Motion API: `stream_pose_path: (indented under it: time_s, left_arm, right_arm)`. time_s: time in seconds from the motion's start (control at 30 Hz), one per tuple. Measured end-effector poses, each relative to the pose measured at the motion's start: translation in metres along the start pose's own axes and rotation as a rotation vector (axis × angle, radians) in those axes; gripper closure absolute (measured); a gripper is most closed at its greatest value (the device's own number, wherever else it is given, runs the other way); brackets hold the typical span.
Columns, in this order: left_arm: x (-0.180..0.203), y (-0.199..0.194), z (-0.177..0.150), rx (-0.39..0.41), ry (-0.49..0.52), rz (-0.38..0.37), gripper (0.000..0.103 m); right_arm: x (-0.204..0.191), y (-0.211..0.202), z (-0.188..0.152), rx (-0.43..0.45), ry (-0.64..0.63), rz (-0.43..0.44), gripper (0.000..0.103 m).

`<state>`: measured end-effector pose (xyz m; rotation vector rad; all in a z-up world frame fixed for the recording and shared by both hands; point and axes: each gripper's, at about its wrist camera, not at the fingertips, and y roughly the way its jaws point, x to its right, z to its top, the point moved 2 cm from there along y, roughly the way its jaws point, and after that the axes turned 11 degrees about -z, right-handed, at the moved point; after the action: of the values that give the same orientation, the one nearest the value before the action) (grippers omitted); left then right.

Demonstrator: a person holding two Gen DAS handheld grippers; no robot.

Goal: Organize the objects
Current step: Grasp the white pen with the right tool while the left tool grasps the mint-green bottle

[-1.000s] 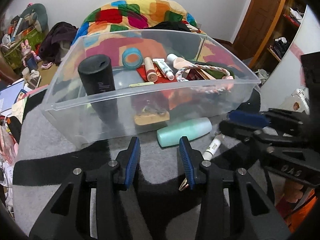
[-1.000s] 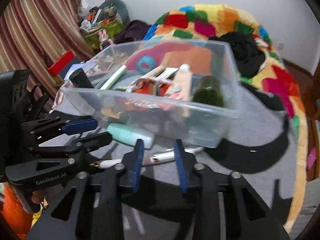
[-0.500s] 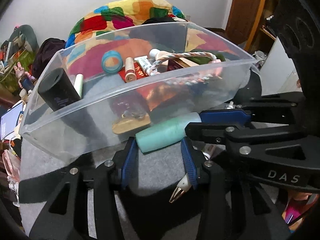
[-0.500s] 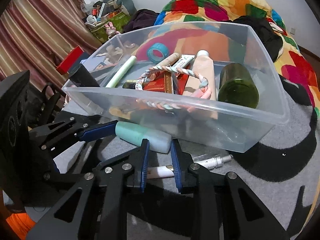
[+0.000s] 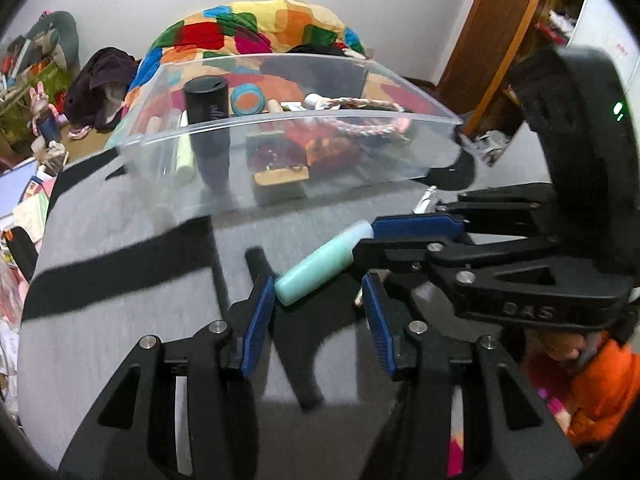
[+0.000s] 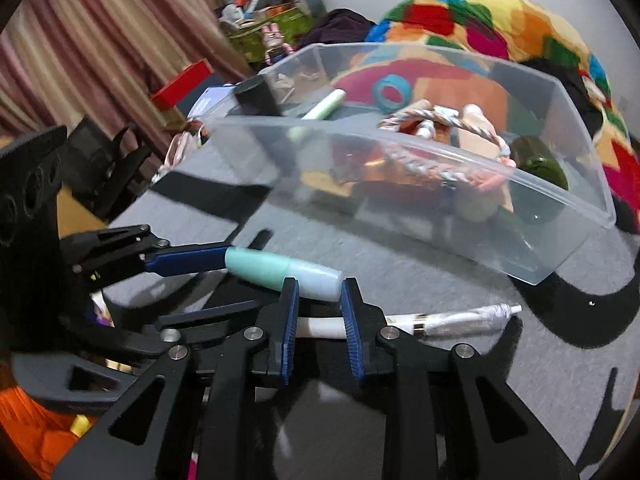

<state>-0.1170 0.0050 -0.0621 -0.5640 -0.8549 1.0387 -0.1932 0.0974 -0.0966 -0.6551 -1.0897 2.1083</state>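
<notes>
Right gripper [image 6: 318, 300] across level mint bottle [image 6: 280, 272]

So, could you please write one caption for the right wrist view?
Right gripper holding a mint bottle by its cap end, near a white pen, before a clear bin.

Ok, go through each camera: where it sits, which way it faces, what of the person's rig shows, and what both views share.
Left wrist: on the left gripper, looking down and forward at the clear bin; its own fingers, the right gripper and orange clothing show.
Right wrist: on the right gripper, looking down and forward at the bin and a white pen; its own fingers show, with the left gripper at its left.
Shared: the bin, the mint bottle, the grey mat.
</notes>
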Motion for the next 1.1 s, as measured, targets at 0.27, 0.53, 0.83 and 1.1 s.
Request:
stream_pose_path:
  time_s: [0.27,0.53,0.83,1.1]
  left_arm:
    - [0.000,-0.019,0.018,0.064,0.053,0.049,0.053]
    - [-0.015,0.032,0.035,-0.041,0.058,0.087,0.051]
    - [-0.021,0.032,0.025,-0.033,0.024,0.085,0.076]
    - [-0.009,0.021,0.003,0.008,0.037,0.081,0.079]
  right_arm:
    - [0.020,-0.031,-0.007,0.086,0.121,-0.145,0.060]
    - [0.039,-0.017,-0.024,0.035,0.374,-0.133,0.043]
    - [0.024,-0.005,-0.014,0.060,0.368,-0.262,0.039]
    - [0.019,-0.012,-0.023,0.083,0.306,-0.293,0.067]
